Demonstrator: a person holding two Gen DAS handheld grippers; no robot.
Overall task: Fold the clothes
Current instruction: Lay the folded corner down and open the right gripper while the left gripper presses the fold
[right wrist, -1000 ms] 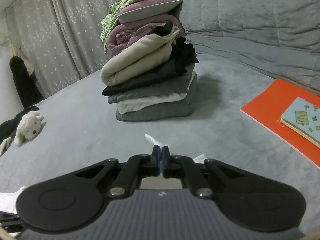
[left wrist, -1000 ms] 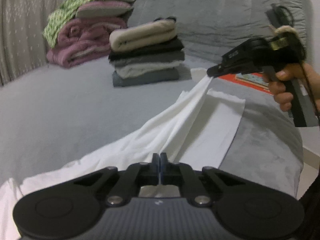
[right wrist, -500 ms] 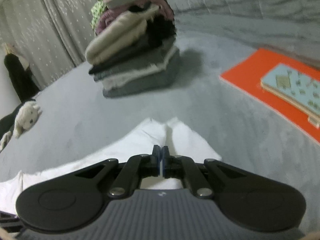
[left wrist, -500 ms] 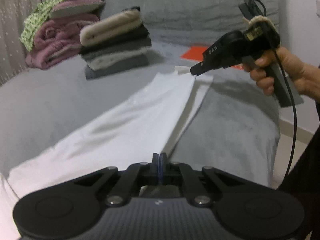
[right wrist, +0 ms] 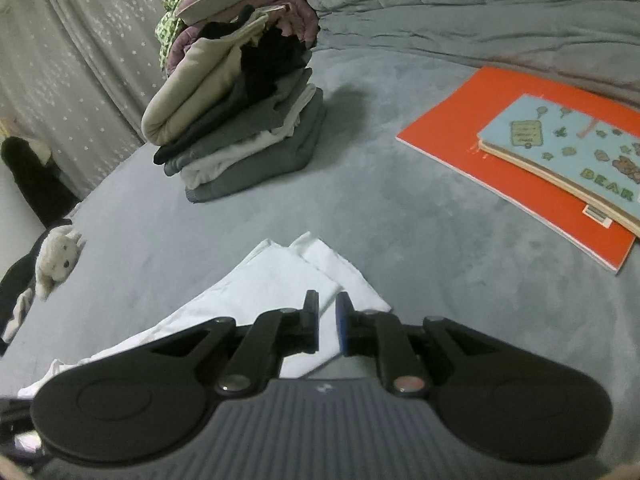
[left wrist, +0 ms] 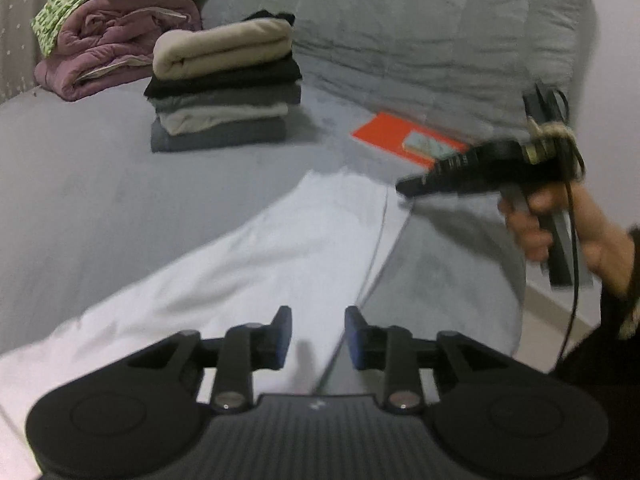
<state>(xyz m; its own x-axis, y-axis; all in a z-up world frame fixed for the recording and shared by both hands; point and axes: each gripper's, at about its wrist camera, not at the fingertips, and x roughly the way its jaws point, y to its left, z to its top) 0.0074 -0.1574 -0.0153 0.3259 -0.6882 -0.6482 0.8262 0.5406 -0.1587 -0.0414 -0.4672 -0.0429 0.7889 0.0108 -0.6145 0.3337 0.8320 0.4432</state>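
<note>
We are holding the left gripper (left wrist: 316,334) over the near end of the white garment (left wrist: 256,264), its jaws just having been opening and now spread, with the cloth lying under the gap and neither pad pressing on it. The garment is lying flat in a long folded strip across the grey bed (left wrist: 92,184), its far end reaching toward the orange book (right wrist: 516,160). Our right gripper (right wrist: 327,326) is hovering over that far end; its jaws have also just been opening and are standing slightly parted, nothing pinched between them. In the left wrist view we are seeing that right gripper (left wrist: 404,188) blurred just beside the strip's far corner, gripped by the right hand (left wrist: 560,224). A stack of folded clothes (right wrist: 240,136) is sitting well beyond the garment, with purple bedding (left wrist: 116,48) behind it. A blue picture book (right wrist: 568,148) is lying on the orange one, and a small plush toy (right wrist: 58,256) is resting at the bed's left edge.
</note>
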